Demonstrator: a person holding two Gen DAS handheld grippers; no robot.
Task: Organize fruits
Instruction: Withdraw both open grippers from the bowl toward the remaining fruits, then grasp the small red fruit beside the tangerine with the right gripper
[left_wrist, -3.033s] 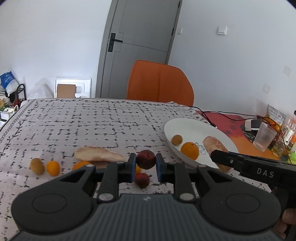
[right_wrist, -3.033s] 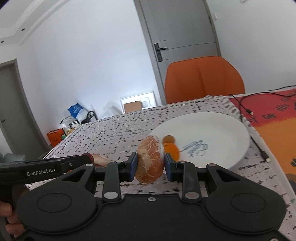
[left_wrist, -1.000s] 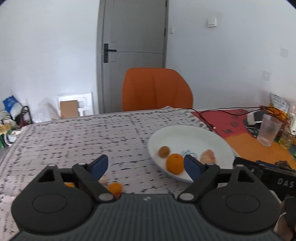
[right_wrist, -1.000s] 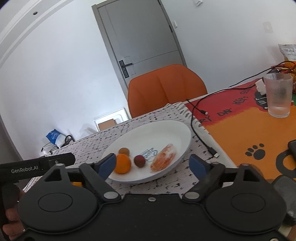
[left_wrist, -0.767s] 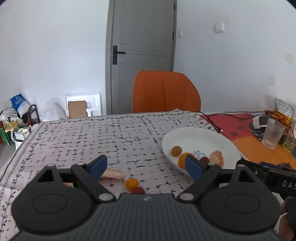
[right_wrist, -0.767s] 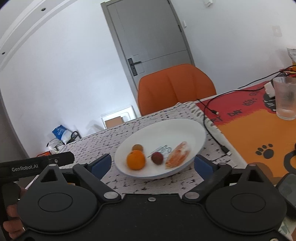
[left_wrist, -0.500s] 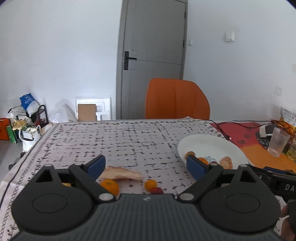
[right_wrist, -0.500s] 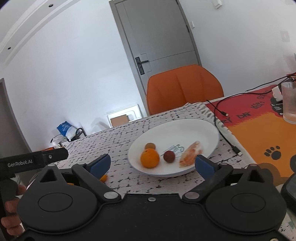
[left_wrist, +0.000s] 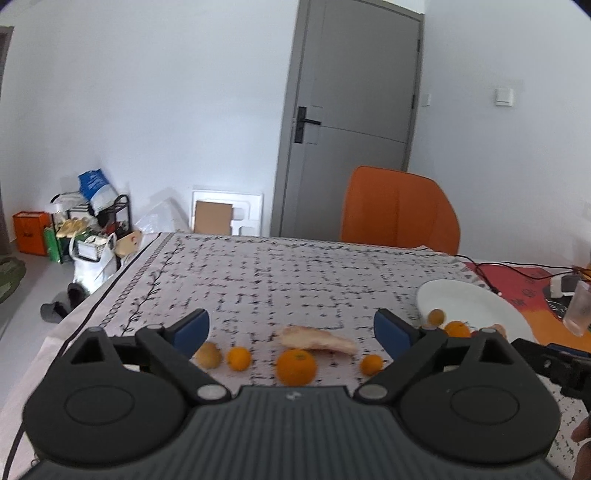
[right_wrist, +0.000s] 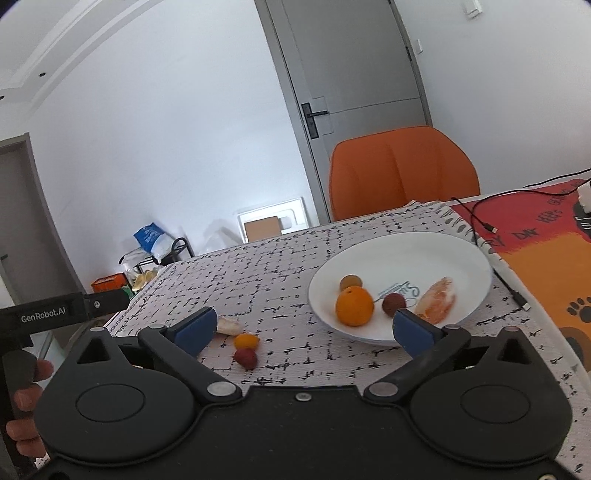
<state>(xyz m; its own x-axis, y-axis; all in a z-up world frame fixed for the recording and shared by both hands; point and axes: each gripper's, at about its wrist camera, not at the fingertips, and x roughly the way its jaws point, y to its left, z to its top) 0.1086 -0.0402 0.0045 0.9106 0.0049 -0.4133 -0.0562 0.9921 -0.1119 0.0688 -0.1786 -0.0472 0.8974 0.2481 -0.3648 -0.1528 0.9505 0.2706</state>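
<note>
A white plate (right_wrist: 436, 251) holds an orange (right_wrist: 354, 306), a small brown fruit (right_wrist: 350, 282), a dark red lychee (right_wrist: 393, 304) and a peeled pomelo piece (right_wrist: 436, 301); the plate also shows in the left wrist view (left_wrist: 469, 299). On the tablecloth lie an orange (left_wrist: 296, 366), two small oranges (left_wrist: 238, 358) (left_wrist: 371, 364), a kiwi (left_wrist: 208, 355) and a pale peeled piece (left_wrist: 317, 339). A red lychee (right_wrist: 245, 357) and a small orange fruit (right_wrist: 246, 340) lie left of the plate. My left gripper (left_wrist: 291, 328) is open and empty above the loose fruit. My right gripper (right_wrist: 303, 328) is open and empty near the plate.
An orange chair (left_wrist: 399, 212) stands at the table's far edge. A clear cup (left_wrist: 579, 308) and cables (right_wrist: 480, 218) sit on the red-orange mat to the right. The table's left edge (left_wrist: 110, 284) drops to a cluttered floor.
Both grippers let go of their fruit: the lychee and the pomelo piece now lie on the plate. Both grippers have opened; the left has swung left, over the loose fruit.
</note>
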